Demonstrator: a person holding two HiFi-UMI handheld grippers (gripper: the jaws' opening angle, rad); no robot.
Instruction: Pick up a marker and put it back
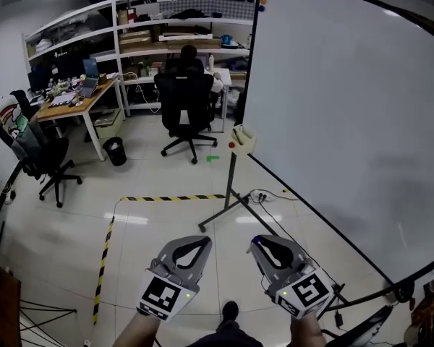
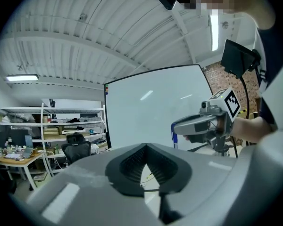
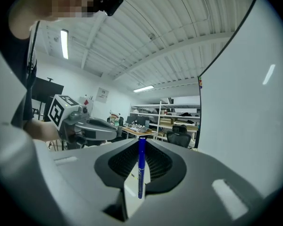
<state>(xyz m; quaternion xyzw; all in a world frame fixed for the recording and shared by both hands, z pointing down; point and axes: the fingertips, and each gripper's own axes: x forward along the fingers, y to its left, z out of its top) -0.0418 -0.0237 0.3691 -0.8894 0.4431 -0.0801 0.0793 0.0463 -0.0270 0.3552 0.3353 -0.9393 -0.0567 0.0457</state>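
Whiteboard (image 1: 347, 121) alongside; right gripper (image 1: 260, 243) clamps blue marker (image 3: 141, 173) (upright).

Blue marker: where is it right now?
The blue marker is held upright in the fingers of the right gripper, centre of the right gripper view. In the head view that gripper sits bottom right, beside the whiteboard.

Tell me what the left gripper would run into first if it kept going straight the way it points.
Most likely the whiteboard: the left gripper points at its white face, with nothing visible between them. How far off the board stands is unclear.
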